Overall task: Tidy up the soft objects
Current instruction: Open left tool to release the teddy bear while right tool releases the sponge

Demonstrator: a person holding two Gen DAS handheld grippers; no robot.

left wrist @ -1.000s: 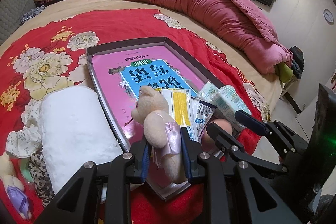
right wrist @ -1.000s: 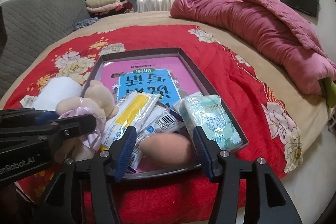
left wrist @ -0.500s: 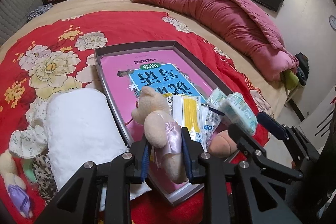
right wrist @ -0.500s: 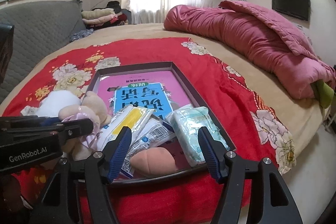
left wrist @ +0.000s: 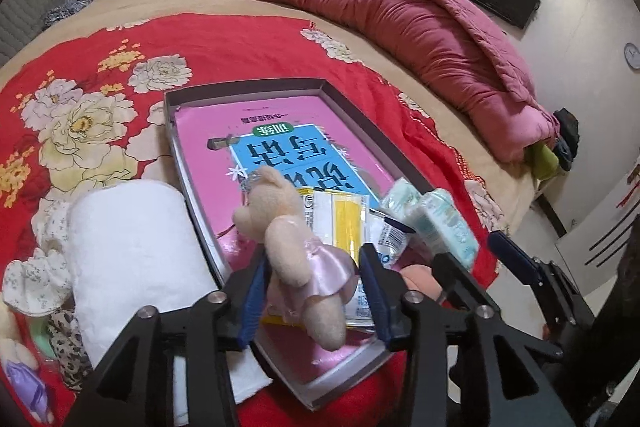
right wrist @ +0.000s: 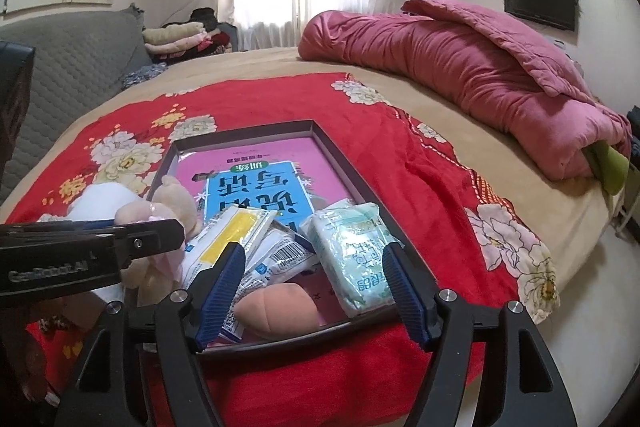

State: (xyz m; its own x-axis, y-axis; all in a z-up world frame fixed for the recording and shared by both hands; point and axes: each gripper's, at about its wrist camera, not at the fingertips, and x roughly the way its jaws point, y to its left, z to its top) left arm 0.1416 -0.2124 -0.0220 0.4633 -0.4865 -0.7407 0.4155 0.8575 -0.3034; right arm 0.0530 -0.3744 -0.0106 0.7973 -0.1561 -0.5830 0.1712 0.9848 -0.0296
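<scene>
A beige teddy bear [left wrist: 296, 251] in a pink dress lies on the near end of the dark shallow tray [left wrist: 360, 115], over packets. My left gripper [left wrist: 313, 255] straddles the bear's body; its jaws are opening and the pads no longer squeeze it. My right gripper [right wrist: 313, 247] hovers over the tray's [right wrist: 340, 159] near right corner, its jaws opening, gripping nothing. Below them lie a peach soft lump [right wrist: 276, 311] and a pale green tissue pack [right wrist: 352, 259]. A yellow-and-white packet [right wrist: 232, 239] lies beside the bear [right wrist: 176, 195].
A pink book [left wrist: 280, 131] lines the tray. A white rolled towel [left wrist: 132, 259] lies left of it on the red flowered blanket [left wrist: 200, 43], with small cloths and a plush toy [left wrist: 20, 375]. A pink quilt [left wrist: 420, 23] is heaped at the right; the bed's edge is near.
My left gripper's jaws, shut on the bear before, have spread apart and the bear has settled in the tray. The right gripper's jaws have widened a little.
</scene>
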